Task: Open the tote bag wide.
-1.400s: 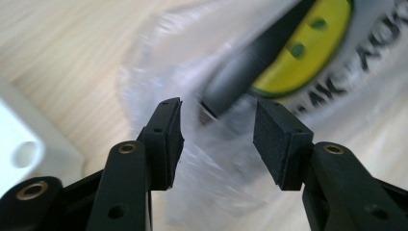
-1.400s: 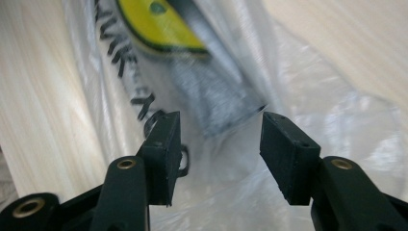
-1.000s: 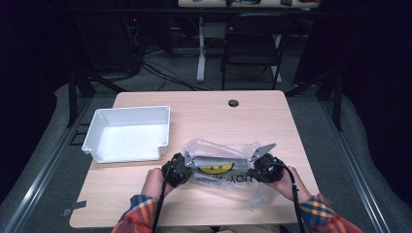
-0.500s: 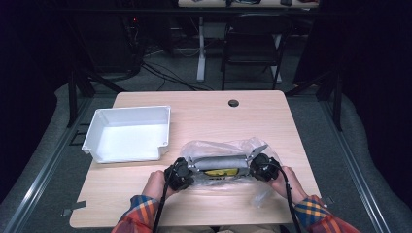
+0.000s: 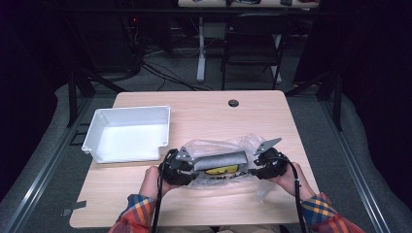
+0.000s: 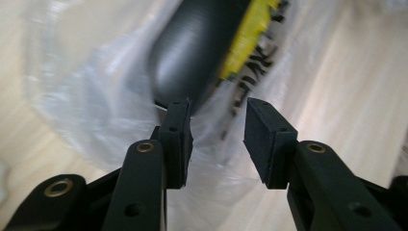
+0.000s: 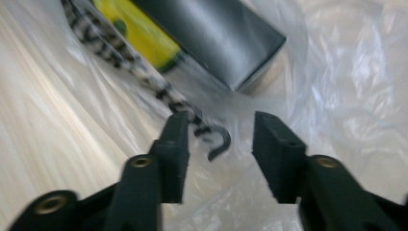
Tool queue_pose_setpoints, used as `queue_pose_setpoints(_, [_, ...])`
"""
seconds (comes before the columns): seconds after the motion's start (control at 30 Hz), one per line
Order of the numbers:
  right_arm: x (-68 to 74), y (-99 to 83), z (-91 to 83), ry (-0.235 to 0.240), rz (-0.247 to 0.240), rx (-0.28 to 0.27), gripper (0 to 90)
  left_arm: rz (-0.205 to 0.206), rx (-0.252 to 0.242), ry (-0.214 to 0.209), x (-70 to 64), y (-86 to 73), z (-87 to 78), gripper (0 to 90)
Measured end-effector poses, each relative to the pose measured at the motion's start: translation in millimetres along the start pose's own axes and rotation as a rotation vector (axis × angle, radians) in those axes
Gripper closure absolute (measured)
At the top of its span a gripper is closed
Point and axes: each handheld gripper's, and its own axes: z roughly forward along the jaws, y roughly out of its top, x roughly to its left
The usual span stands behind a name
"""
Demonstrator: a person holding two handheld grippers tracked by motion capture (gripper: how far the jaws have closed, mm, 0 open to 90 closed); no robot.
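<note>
From the high view, we see a clear plastic bag lying on the wooden table, just right of the white tray. Inside the bag rests a dark grey package with a yellow label. The left gripper sits at the bag's left end, the right gripper at its right end.

In the left gripper view, we find its jaws spread, the bag's film between and beyond them, the package just ahead.

In the right gripper view, we find those jaws parted too over printed film, the package's corner just beyond.
</note>
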Motion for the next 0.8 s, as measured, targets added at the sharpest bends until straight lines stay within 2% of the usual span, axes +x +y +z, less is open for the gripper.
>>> queue_pose_setpoints(0.07, [3.3, 3.4, 2.9, -0.02, 0.0, 0.001, 51.1, -0.036, -0.002, 0.049, 5.4, 0.2, 0.9, 58.8])
queue_pose_setpoints(0.13, [4.8, 4.8, 12.5, -0.019, 0.001, 0.021, 50.8, -0.061, 0.017, 0.085, 10.1, -1.1, 4.1, 58.8])
queue_pose_setpoints(0.17, [4.3, 5.2, 15.3, -0.017, -0.003, 0.035, 52.0, -0.085, 0.037, 0.133, 13.0, -2.0, 7.2, 58.9])
queue_pose_setpoints(0.23, [3.8, 5.6, 21.4, -0.028, -0.003, 0.053, 58.6, -0.095, 0.076, 0.17, 17.4, -3.2, 14.3, 60.1])
queue_pose_setpoints(0.27, [4.0, 5.5, 23.9, -0.031, 0.006, 0.052, 65.5, -0.106, 0.087, 0.181, 19.8, -3.6, 18.4, 60.6])
queue_pose_setpoints(0.37, [4.0, 5.0, 26.8, -0.037, 0.003, 0.054, 76.9, -0.135, 0.116, 0.186, 25.5, -4.7, 31.6, 66.9])
queue_pose_setpoints(0.43, [4.3, 3.8, 28.9, -0.042, 0.002, 0.053, 82.4, -0.15, 0.13, 0.17, 28.8, -5.1, 37.2, 72.1])
queue_pose_setpoints(0.5, [3.6, 2.5, 31.2, -0.053, -0.007, 0.066, 88.4, -0.162, 0.141, 0.18, 30.0, -6.2, 39.9, 79.6])
queue_pose_setpoints(0.6, [2.5, 1.6, 35.4, -0.061, -0.006, 0.061, 90.0, -0.185, 0.149, 0.177, 31.9, -8.6, 40.6, 85.1])
queue_pose_setpoints(0.67, [1.6, 4.5, 40.4, -0.09, -0.024, 0.068, 90.0, -0.197, 0.16, 0.179, 32.9, -10.1, 40.9, 86.4])
queue_pose_setpoints(0.8, [-4.5, 10.8, 46.5, -0.124, -0.019, 0.056, 90.0, -0.194, 0.167, 0.192, 31.6, -11.0, 38.6, 86.6])
